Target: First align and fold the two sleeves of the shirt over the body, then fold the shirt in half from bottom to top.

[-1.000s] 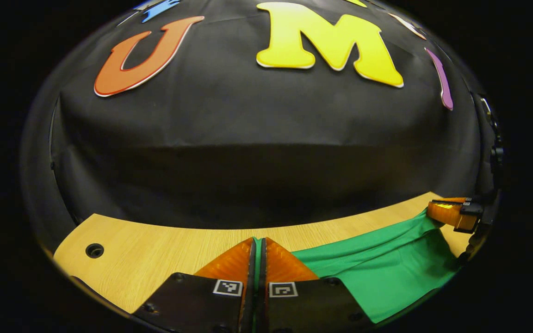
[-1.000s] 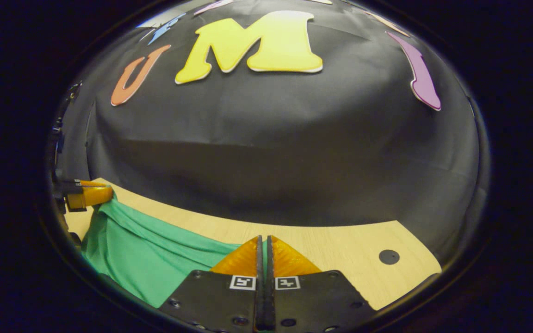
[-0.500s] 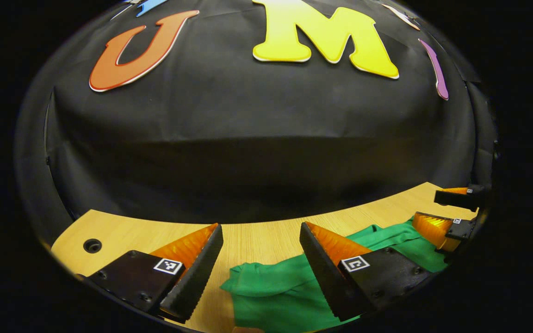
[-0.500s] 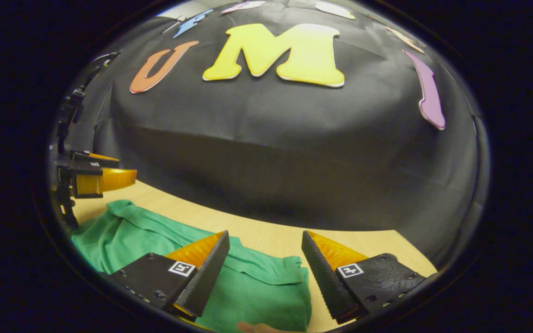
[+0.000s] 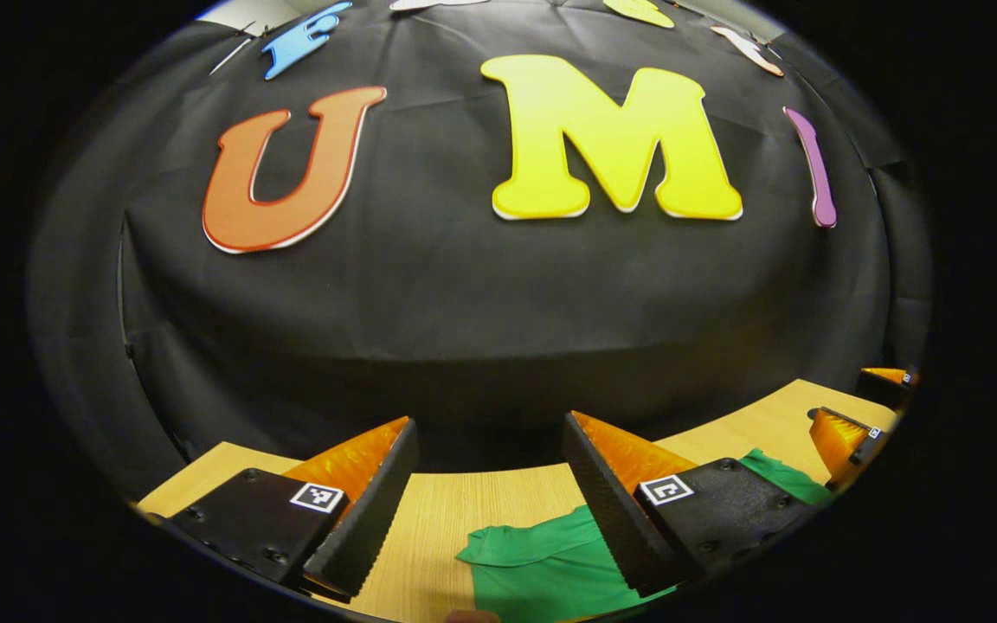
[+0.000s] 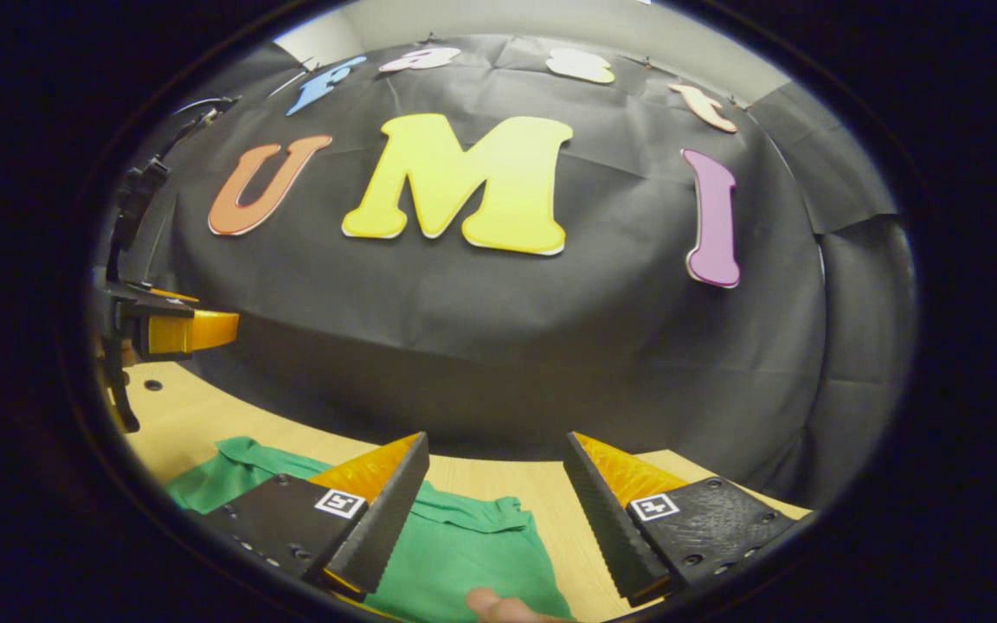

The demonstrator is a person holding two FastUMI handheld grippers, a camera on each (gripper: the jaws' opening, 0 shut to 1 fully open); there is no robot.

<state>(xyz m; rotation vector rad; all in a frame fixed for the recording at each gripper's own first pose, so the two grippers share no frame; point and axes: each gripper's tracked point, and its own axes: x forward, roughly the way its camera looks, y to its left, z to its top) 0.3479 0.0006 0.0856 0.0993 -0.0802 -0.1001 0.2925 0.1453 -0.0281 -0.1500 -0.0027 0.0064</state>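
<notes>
Hovering above the bench (image 5: 481,510), both grippers stand with jaws apart, gripping nothing. Left gripper (image 5: 490,510); right gripper (image 6: 494,510). One green shirt (image 6: 472,554) lies flat near the bench's far edge, beneath and between them. Risk, as I judge it: loose top layer could slide or spring open if a finger brushes it on withdrawal, spoiling the fold. Count: one shirt, two grippers, one bench.

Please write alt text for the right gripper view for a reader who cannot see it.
The right claw is open above a green shirt lying on a wooden table. The left claw hangs at the far left, above the table, with the booth's black cloth wall behind.
</notes>
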